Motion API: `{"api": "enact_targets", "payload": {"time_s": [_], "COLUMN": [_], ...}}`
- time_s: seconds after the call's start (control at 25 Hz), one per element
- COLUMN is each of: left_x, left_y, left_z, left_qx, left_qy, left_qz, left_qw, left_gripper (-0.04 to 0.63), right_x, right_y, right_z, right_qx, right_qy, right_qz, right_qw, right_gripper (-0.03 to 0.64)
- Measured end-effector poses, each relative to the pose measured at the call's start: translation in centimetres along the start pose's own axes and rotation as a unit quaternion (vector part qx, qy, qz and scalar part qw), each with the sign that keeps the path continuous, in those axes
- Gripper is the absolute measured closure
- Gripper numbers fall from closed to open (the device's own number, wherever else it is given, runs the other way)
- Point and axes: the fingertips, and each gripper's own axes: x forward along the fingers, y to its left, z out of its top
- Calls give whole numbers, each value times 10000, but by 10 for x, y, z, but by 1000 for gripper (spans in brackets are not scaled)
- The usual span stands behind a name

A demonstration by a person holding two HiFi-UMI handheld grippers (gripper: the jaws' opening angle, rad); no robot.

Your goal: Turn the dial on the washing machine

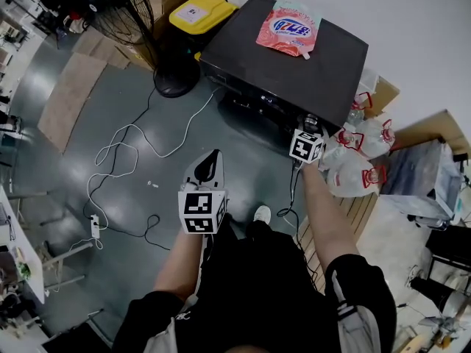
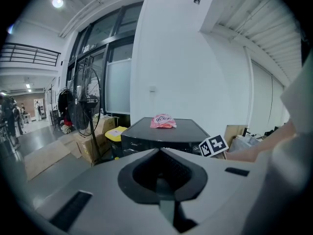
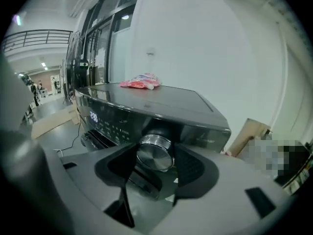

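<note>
The black washing machine stands ahead, with a pink detergent pouch lying on its top. Its round metal dial sits on the front panel beside a lit display. My right gripper is up against that panel. In the right gripper view the right gripper has its dark pads on both sides of the dial, close to it, with no clear press. My left gripper hangs back over the floor with its jaws together and holds nothing. In the left gripper view the left gripper points toward the machine.
A standing fan and a yellow-lidded bin are left of the machine. White cables trail over the grey floor. Bundled water bottles and cardboard crowd the machine's right side.
</note>
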Motion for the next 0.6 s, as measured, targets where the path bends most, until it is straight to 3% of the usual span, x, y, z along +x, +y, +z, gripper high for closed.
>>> {"api": "enact_targets", "payload": {"time_s": [0.36,0.6], "left_x": [2,0], "left_y": [-8,-3], "left_z": [4,3], "left_qx": [49,23], "left_qy": [-40,-17], "left_qz": [-15,63], "left_qw": [10000,10000], "left_gripper": [583,583], "right_x": [2,3], "right_y": [0,-2], "right_z": [0,-2], "right_qx": [57,620], "right_qy": [18,-33], "right_qz": [-72,-43], "right_qw": [10000,9981], "right_gripper": [368,365]}}
